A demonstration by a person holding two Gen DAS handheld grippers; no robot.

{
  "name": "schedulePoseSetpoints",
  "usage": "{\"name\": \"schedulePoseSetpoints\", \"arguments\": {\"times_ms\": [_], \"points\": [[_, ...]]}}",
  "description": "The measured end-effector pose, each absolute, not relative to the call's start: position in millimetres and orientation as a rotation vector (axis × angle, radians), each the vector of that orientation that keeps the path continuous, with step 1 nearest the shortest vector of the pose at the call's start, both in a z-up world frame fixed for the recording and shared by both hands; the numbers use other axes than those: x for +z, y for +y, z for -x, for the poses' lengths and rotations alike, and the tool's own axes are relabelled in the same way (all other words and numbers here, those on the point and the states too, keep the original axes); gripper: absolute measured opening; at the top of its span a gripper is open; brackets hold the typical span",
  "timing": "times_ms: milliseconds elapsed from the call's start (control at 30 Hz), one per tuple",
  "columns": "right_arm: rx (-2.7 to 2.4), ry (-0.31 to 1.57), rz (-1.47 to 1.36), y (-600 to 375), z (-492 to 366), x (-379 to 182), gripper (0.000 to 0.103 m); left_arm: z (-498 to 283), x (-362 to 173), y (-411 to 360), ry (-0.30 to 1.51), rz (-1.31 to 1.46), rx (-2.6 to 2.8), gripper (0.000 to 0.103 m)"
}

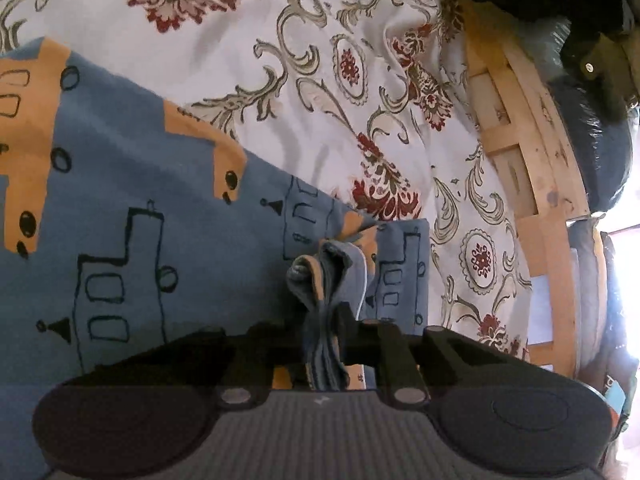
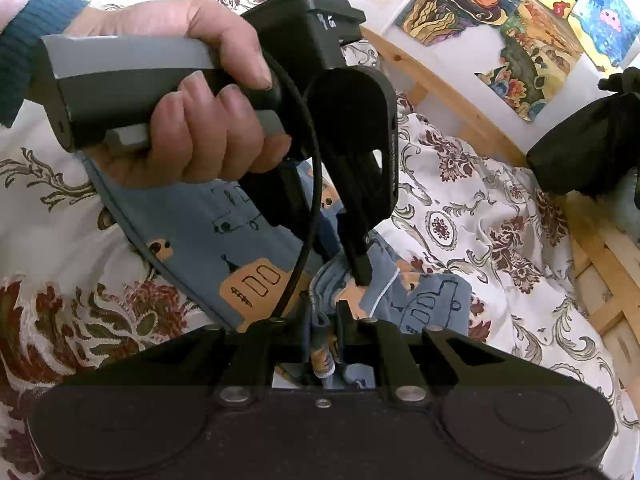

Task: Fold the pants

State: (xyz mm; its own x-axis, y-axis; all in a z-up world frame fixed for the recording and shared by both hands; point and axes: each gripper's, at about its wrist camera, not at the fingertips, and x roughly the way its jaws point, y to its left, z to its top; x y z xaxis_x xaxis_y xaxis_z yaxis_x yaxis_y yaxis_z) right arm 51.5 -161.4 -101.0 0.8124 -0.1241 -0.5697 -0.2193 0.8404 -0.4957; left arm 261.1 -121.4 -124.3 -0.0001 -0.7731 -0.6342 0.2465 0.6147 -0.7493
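Bunched blue fabric is seen nearest the lens in both wrist views, clamped between the fingers of each tool. Next in size comes the bed, covered by a floral sheet, with a wooden frame along its far side. On the sheet lie the pants, blue with orange patches and black line drawings, spread broadly to the left of the bunched part in the left wrist view.

The left tool is closed on a gathered, layered edge of the pants, which stands up in thick folds between its fingers. The right tool is likewise closed on a bunched piece of the pants. Just beyond it, in the right wrist view, the left tool is seen held by a hand, its tips pressed down into the same gathered fabric, so both grips sit close together on the pants.

A fold is judged to be under way: cloth has been gathered and lifted, but no neat, flat, finished stack is shown. Laying the held edges over the spread part and smoothing them is judged to remain.
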Motion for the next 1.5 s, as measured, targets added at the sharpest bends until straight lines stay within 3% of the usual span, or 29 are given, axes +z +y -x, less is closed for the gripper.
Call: {"name": "schedulePoseSetpoints", "arguments": {"times_ms": [1500], "points": [[0.231,0.569,0.523,-35.5,-58.5,-100.2,0.012,-263.2,-95.1,25.2,1.237,0.359,-0.787,0.010]]}}
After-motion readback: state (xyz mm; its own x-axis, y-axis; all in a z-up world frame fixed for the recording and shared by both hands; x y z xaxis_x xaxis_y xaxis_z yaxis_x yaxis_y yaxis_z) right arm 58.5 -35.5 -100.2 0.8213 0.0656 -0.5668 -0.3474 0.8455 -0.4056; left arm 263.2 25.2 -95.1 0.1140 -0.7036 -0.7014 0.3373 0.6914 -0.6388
